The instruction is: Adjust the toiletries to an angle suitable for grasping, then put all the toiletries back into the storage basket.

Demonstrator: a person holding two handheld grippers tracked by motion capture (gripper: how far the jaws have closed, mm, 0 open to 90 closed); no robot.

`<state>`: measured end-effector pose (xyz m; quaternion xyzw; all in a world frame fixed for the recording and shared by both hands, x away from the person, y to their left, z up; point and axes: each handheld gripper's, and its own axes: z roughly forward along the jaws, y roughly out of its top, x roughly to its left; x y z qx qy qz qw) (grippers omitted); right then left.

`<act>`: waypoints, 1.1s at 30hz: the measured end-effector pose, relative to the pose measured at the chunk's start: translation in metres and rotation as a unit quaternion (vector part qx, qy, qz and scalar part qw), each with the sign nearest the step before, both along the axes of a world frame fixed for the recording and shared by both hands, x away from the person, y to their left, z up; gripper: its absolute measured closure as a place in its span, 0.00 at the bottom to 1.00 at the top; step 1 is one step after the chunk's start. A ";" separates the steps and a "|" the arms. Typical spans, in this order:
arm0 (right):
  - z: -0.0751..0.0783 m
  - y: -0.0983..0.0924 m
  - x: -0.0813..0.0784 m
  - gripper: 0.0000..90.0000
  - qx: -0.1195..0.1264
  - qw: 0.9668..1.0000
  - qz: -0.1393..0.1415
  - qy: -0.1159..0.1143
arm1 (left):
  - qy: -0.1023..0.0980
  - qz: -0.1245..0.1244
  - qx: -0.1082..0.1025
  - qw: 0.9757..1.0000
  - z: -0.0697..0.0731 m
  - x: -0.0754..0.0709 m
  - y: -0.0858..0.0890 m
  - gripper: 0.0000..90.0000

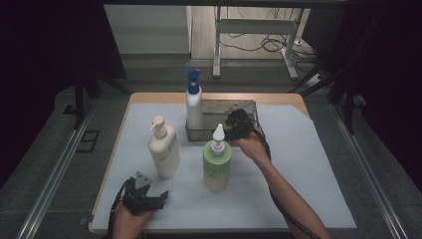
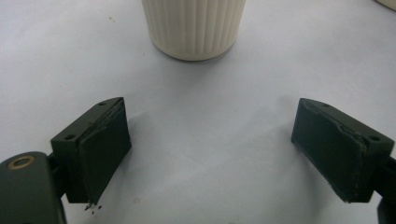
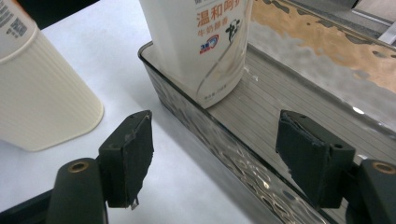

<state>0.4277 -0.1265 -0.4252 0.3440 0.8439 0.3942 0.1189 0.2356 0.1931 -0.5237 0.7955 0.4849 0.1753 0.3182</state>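
White sheeting covers the table (image 1: 308,164); at twelve o'clock a metal tray (image 1: 239,105) holds the blue-capped bottle (image 1: 193,102). Right gripper (image 3: 212,154) released, straddling its rim; left gripper (image 2: 210,140) released, empty.

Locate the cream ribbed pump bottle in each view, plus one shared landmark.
High view: cream ribbed pump bottle stands left of centre on the white mat, left of the green bottle.
Left gripper view: its ribbed base at top centre, beyond the open jaws.
Right gripper view: its ribbed body at the left edge, beside the clear tray.
Shared landmark: the white mat.
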 end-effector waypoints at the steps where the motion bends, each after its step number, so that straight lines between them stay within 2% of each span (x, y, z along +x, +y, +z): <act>1: 0.000 -0.001 -0.001 0.30 0.000 1.000 -0.001 0.002 | 0.000 0.000 0.000 1.000 0.000 0.000 0.000 0.12; 15: -0.003 -0.022 -0.024 0.27 -0.007 1.000 0.016 0.007 | 0.000 0.000 0.000 1.000 0.000 0.000 0.000 0.12; 33: -0.006 -0.043 -0.052 0.25 -0.006 1.000 0.023 -0.008 | 0.000 0.000 0.000 1.000 0.000 0.000 0.000 0.12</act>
